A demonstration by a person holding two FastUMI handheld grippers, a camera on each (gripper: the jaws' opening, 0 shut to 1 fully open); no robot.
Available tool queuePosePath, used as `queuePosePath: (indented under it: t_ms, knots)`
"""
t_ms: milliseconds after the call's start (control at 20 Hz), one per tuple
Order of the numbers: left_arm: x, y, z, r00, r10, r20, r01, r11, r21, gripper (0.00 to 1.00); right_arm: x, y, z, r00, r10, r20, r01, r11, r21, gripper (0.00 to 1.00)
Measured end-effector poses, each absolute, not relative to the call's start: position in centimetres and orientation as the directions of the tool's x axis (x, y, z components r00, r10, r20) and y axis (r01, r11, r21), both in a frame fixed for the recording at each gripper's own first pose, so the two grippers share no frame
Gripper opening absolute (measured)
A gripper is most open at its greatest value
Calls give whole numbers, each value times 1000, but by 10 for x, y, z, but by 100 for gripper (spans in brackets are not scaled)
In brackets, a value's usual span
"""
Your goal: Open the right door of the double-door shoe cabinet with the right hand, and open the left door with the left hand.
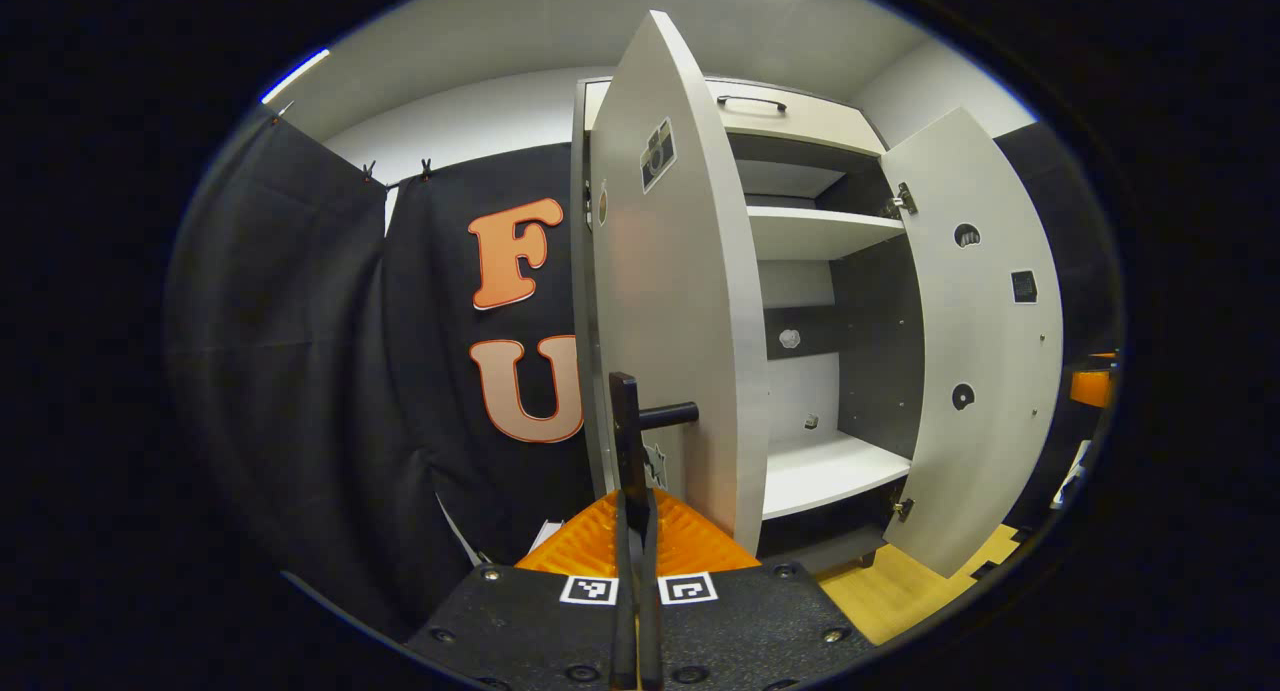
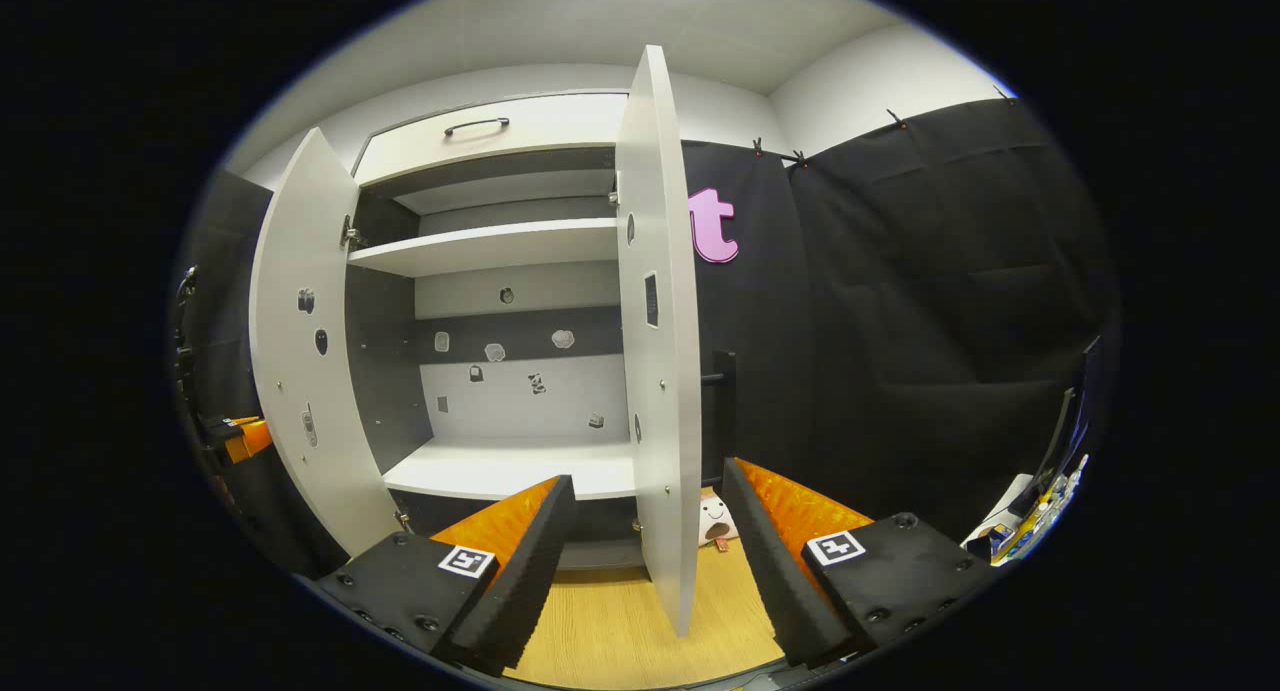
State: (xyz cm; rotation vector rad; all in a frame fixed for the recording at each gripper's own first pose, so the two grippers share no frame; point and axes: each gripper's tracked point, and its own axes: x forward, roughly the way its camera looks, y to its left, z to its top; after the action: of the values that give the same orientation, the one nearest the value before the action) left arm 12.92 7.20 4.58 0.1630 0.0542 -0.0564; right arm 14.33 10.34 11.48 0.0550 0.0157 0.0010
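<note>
**Both cabinet doors stand open**

In the left gripper view the left gripper [image 1: 636, 531] has its fingers pressed together on the black handle [image 1: 628, 436] of the left door [image 1: 668, 301], which rises at twelve o'clock from the fingers. That door stands swung out, edge toward the camera. At three o'clock the right door [image 1: 975, 351] is open too, with white shelves [image 1: 820, 231] between them.

In the right gripper view the right gripper [image 2: 645, 546] is spread wide, its fingers on either side of the right door's [image 2: 660, 351] lower edge and touching nothing. A black handle [image 2: 722, 391] sits on that door at one o'clock. The left door [image 2: 305, 351] hangs open at ten o'clock, and the shoe cabinet [image 2: 500, 241] interior shows between. Wooden floor [image 2: 620, 631] lies below.
</note>
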Motion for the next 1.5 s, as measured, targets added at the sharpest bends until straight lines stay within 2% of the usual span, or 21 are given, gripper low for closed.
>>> queuePosePath:
  t_ms: [700, 1150, 1450, 1500]
  knots:
    - [109, 139, 55, 997, 35, -63, -28, 992, 120, 0, 153, 116, 113, 999, 39, -20, -38, 999, 23, 98]
    - [70, 136, 46, 994, 15, -104, -9, 998, 65, 1, 146, 113, 113, 999, 40, -19, -40, 999, 10, 98]
    - [37, 116, 64, 995, 47, -84, -40, 996, 82, 0, 139, 98, 115, 1000, 11, -12, -11, 1000, 3, 98]
    - [33, 112, 68, 996, 46, -78, -40, 996, 77, 4, 138, 96, 116, 1000, 9, -11, -9, 1000, 4, 98]
